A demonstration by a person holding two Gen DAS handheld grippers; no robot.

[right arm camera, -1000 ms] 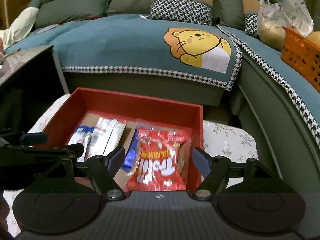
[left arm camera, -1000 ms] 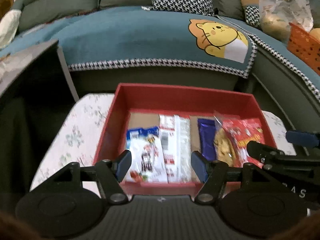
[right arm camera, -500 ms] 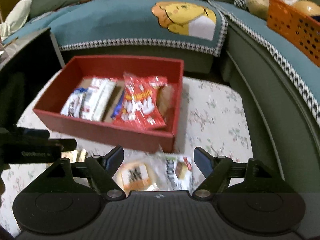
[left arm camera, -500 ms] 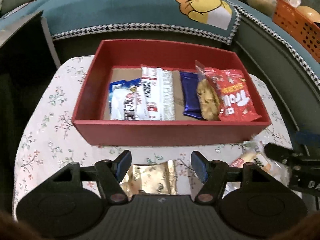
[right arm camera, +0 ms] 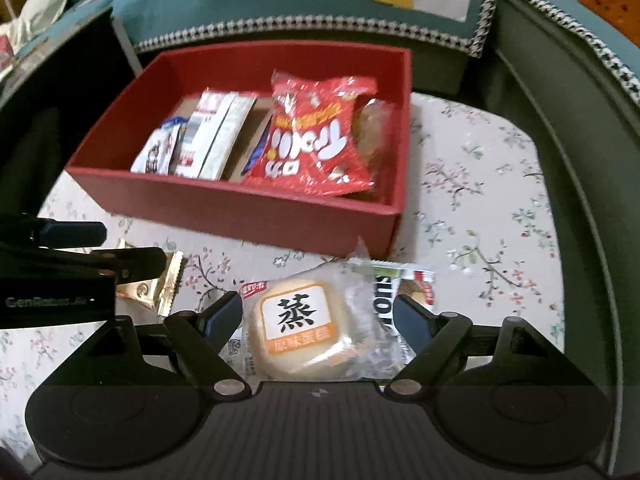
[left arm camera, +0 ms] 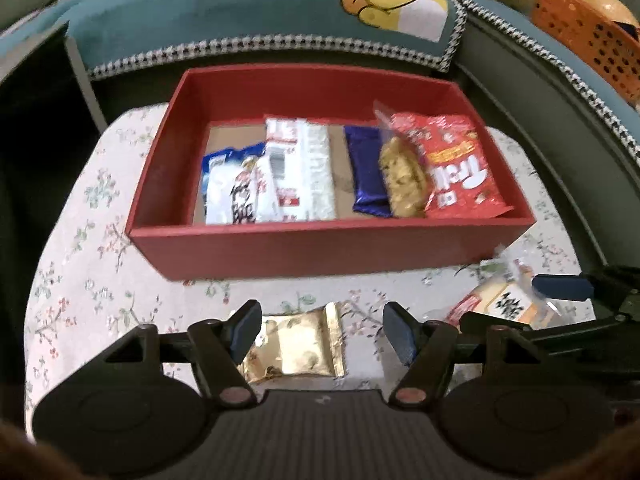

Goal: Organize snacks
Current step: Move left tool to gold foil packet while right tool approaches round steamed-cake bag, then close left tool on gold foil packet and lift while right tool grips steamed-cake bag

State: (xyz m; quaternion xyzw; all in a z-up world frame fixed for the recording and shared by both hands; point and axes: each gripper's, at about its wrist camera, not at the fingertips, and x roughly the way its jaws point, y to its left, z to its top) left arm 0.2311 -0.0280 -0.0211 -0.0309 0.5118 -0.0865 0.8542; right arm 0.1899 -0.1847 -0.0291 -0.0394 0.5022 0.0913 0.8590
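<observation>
Blue-padded fingers of the left gripper (left arm camera: 320, 326) are standing wide apart, framing a crinkled gold foil snack packet (left arm camera: 298, 346) lying on the floral tablecloth (left arm camera: 88, 280). The right gripper (right arm camera: 318, 318) is likewise gaping wide around a round cake in clear plastic wrap (right arm camera: 308, 326), with a second wrapped snack (right arm camera: 404, 286) at its 2 o'clock. At 12 o'clock, the red rectangular box (left arm camera: 320, 246) is holding a red crisp bag (left arm camera: 456, 168), a blue bar (left arm camera: 366, 168) and white packets (left arm camera: 296, 168).
</observation>
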